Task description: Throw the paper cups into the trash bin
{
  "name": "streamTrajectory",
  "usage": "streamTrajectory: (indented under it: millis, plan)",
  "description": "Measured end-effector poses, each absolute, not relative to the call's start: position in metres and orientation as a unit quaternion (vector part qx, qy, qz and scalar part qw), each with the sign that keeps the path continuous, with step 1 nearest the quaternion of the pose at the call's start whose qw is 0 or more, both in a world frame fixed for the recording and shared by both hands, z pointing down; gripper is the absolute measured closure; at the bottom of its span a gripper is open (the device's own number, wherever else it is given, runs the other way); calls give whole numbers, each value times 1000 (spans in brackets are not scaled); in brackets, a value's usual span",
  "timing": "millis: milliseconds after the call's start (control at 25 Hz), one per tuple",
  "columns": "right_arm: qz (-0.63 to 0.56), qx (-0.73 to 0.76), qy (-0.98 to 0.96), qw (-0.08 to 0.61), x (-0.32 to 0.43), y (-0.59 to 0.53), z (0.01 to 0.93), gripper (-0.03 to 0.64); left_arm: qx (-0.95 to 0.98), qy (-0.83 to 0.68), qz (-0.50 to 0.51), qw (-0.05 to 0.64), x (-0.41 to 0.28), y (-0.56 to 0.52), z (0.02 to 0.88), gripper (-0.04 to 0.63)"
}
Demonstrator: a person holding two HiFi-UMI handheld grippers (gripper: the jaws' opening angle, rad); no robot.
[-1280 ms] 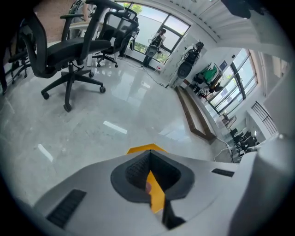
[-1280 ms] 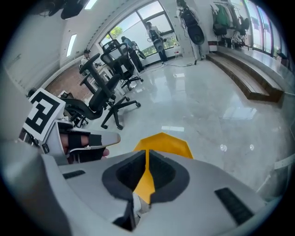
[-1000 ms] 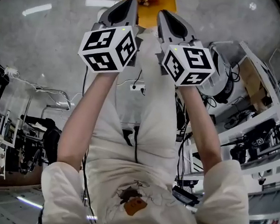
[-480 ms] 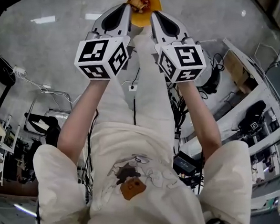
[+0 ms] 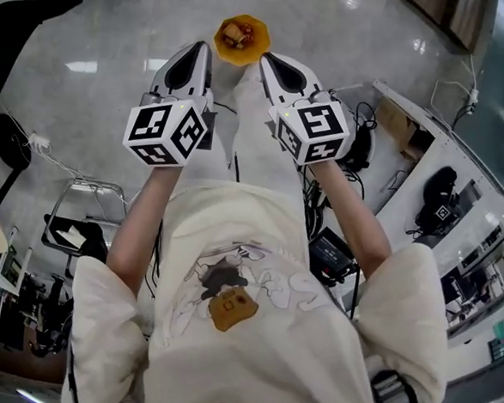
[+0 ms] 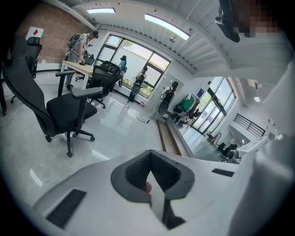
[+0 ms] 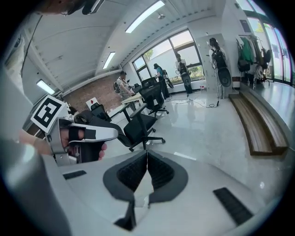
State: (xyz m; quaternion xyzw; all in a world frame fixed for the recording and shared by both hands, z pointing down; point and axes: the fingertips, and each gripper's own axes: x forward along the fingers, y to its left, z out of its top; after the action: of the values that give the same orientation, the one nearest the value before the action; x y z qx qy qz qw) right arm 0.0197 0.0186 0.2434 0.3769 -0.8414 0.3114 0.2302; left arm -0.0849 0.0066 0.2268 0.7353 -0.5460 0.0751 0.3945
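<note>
Left tongs; right tongs; both closed

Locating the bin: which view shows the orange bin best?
The head view: the orange bin shows from above, open top visible. Both gripper views look across the office and show none of it.

The orange trash bin stands upright on the floor (open-topped), crumpled litter inside.

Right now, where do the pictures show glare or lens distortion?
Head view: light streaks glare on the glossy floor. Left gripper view: black corners, and the windows are very bright. Right gripper view: the fisheye lens curves the bench and the ceiling lights.
</note>
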Motion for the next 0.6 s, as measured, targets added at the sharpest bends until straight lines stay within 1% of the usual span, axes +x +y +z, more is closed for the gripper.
streamTrajectory:
  millis: [120, 320, 600]
  plan:
    - [297, 382, -847, 220, 26, 28, 207, 606, 753, -531, 77, 381, -80, 22, 187, 591]
    - [293, 394, -846, 208, 36, 47, 167, 606, 758, -514, 63, 397, -78, 36, 142, 591]
    - [302, 392, -850, 180, 34, 70, 126, 607, 796, -476, 57, 370, -74, 49, 85, 590]
